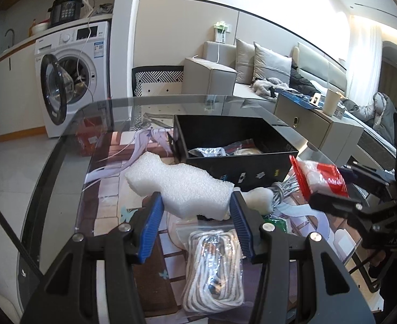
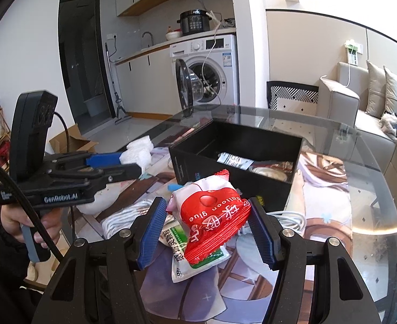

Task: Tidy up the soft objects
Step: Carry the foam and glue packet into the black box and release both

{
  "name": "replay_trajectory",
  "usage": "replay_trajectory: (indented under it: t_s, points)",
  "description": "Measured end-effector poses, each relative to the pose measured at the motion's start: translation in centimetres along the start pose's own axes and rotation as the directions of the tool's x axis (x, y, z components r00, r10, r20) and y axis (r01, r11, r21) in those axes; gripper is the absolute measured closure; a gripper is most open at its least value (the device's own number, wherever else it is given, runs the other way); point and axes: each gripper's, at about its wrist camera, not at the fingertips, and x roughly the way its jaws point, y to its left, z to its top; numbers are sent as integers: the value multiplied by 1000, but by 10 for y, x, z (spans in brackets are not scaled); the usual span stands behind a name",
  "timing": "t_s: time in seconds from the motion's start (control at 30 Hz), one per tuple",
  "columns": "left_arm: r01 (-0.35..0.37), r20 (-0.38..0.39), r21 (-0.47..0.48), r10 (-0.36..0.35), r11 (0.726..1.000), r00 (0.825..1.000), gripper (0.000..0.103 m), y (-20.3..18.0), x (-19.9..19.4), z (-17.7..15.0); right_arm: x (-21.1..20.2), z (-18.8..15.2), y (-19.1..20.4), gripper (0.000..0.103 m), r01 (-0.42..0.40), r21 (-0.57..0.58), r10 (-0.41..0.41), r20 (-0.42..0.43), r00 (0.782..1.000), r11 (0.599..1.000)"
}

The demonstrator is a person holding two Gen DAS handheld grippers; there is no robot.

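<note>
My left gripper [image 1: 195,205] is shut on a white foam piece [image 1: 182,182] and holds it above the glass table, just in front of the black box [image 1: 233,135]. My right gripper [image 2: 207,210] is shut on a red and white balloon glue packet [image 2: 212,216], also held above the table near the box [image 2: 241,156]. The packet shows at the right of the left wrist view [image 1: 320,175]. The box holds a few packets. A bagged white rope coil [image 1: 214,267] lies under the left gripper.
A green-labelled packet [image 2: 195,253] and a white cable [image 2: 290,221] lie on the table's picture mat. A grey striped cord bundle [image 1: 282,189] lies by the box. A washing machine [image 1: 76,75] with its door open and a sofa [image 1: 225,64] stand beyond the table.
</note>
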Motion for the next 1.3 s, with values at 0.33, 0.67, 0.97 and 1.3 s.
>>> replay_trajectory:
  t_s: [0.33, 0.67, 0.97, 1.3]
  points:
    - [11, 45, 29, -13, 1000, 999, 53, -13, -5, 20, -14, 15, -8, 41, 39, 14, -40, 64, 997, 999]
    - [34, 86, 53, -38, 998, 996, 53, -32, 8, 54, -17, 45, -17, 41, 65, 13, -66, 125, 990, 998]
    - [52, 103, 63, -58, 997, 993, 53, -40, 30, 74, 3, 66, -37, 41, 88, 26, -90, 127, 988, 996]
    - [39, 56, 67, -43, 997, 997, 53, -39, 61, 77, 45, 74, -53, 41, 82, 2, -82, 63, 995, 997]
